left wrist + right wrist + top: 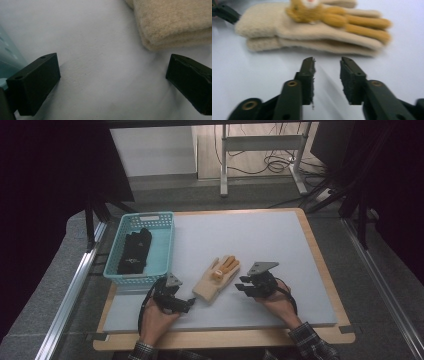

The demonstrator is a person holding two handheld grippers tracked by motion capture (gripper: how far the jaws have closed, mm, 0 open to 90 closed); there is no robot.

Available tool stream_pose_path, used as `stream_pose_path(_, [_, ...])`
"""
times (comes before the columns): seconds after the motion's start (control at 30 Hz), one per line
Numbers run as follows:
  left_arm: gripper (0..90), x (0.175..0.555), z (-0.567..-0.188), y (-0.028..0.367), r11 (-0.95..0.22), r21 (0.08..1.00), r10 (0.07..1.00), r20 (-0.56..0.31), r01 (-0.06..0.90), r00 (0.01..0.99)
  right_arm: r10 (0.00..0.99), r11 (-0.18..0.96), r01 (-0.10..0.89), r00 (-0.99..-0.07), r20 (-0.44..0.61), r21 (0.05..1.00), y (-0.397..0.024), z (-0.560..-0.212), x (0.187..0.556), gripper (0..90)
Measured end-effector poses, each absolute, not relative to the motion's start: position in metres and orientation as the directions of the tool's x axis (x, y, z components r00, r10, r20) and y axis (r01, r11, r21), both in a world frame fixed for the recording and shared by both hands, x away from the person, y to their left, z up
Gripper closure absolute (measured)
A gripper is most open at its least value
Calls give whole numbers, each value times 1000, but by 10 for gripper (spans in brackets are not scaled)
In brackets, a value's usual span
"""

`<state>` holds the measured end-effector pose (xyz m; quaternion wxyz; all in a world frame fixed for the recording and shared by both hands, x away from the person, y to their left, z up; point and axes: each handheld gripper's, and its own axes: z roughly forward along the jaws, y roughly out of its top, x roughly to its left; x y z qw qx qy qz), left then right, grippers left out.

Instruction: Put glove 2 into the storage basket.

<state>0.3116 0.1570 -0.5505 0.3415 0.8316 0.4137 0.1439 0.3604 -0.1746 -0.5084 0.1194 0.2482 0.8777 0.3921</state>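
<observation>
A pair of cream knit gloves [216, 279] with orange fingers lies stacked flat on the pale table mat, between the two hands. My left gripper [190, 303] rests on the mat just left of the cuff end, open, with bare mat between its jaws and the glove cuff [172, 25] ahead and to the right. My right gripper [242, 286] hovers just right of the gloves, jaws partly apart with nothing between them. In the right gripper view [327, 65] the stacked gloves [312, 32] lie just beyond the fingertips.
A turquoise plastic basket [162, 251] stands at the mat's left, holding a pair of black gloves [135, 251]. The wooden board edge [225, 338] runs along the front. Table legs and cables stand beyond the far edge.
</observation>
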Motion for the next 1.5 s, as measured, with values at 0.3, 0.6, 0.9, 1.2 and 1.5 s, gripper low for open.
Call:
stream_pose_path(0.3, [0, 312, -551, 157, -421, 687, 788, -48, 593, 614, 636, 529, 384, -769, -55, 757, -220, -511, 361, 365])
stream_pose_path(0.6, [0, 312, -551, 157, -418, 684, 790, -52, 598, 611, 707, 500, 440, -704, -58, 746, -247, -527, 361, 261])
stream_pose_path(0.9, [0, 312, -551, 157, -417, 684, 790, -53, 599, 611, 714, 506, 461, -698, -55, 729, -251, -531, 362, 217])
stream_pose_path(1.2, [0, 312, -550, 157, -415, 686, 791, -53, 598, 610, 716, 503, 460, -696, -54, 731, -251, -532, 362, 216])
stream_pose_path(1.5, [12, 308, -542, 155, -427, 669, 775, -76, 608, 628, 716, 504, 459, -696, -57, 731, -251, -532, 362, 214])
